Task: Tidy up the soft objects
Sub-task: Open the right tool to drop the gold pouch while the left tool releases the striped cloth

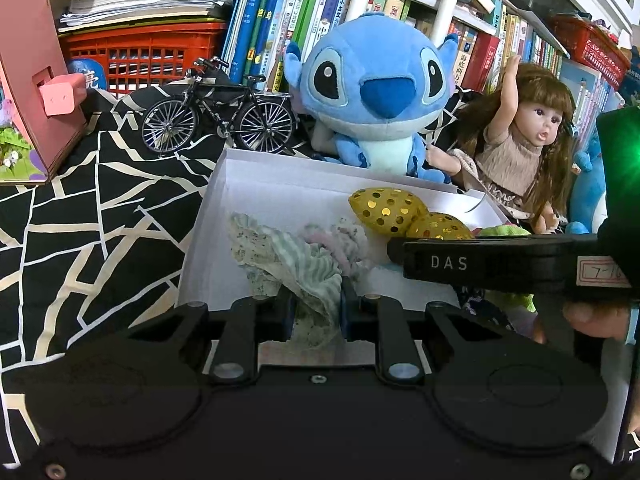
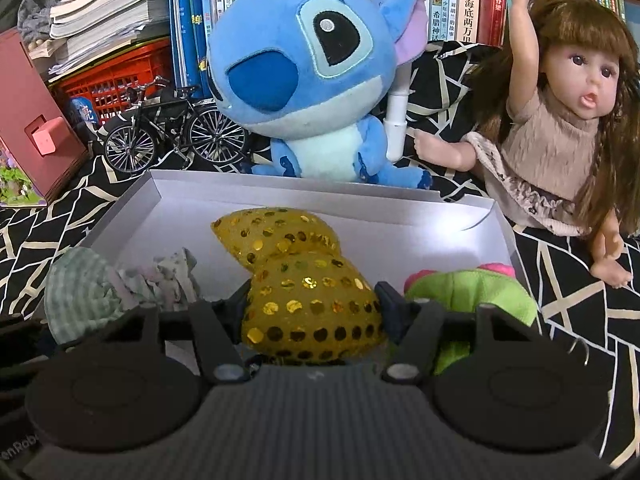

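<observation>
A white shallow box [image 1: 256, 184] [image 2: 168, 200] lies on the black-and-white cloth. My left gripper [image 1: 318, 308] is shut on a green-striped and floral cloth [image 1: 304, 256], whose bulk rests in the box's left part; the same cloth [image 2: 100, 288] shows in the right wrist view. My right gripper [image 2: 312, 304] is shut on a yellow sequined soft toy [image 2: 304, 284] [image 1: 388, 208] over the box's middle. A green and pink plush [image 2: 472, 292] sits in the box's right corner. The right gripper's body [image 1: 500, 264] crosses the left wrist view.
Behind the box sit a blue plush creature [image 1: 376, 92] [image 2: 304, 72], a long-haired doll [image 1: 516, 140] [image 2: 560, 120] and a model bicycle [image 1: 220, 112] [image 2: 176, 128]. Books, a red crate [image 1: 140, 52] and a pink wooden stand [image 1: 36, 80] line the back.
</observation>
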`<state>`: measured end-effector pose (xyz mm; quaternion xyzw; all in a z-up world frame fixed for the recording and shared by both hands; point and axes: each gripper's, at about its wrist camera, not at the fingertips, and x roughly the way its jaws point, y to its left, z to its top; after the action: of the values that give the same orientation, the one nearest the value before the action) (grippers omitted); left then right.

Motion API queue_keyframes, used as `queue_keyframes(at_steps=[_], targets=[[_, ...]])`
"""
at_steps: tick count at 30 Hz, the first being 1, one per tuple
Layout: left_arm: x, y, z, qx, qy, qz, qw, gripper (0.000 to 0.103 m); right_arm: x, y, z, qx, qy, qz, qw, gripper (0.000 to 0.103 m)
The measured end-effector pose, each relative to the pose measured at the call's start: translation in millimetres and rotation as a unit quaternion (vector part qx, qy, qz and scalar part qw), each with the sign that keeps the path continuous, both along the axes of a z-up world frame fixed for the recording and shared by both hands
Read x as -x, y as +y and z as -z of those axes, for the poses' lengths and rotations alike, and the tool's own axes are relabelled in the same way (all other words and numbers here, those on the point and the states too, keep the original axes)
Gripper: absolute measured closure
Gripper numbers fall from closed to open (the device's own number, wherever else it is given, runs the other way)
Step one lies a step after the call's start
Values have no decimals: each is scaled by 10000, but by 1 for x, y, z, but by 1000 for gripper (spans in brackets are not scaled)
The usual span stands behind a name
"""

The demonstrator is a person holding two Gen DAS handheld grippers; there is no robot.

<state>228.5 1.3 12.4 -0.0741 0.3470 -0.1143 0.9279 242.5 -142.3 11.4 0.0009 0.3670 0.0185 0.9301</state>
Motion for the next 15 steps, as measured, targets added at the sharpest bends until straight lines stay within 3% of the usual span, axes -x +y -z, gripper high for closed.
queue_keyframes(at_steps=[15], targets=[[8,-2,-9,-75,-73,19,9999,76,11,-2,-12,-189,-172,8,9997,21]])
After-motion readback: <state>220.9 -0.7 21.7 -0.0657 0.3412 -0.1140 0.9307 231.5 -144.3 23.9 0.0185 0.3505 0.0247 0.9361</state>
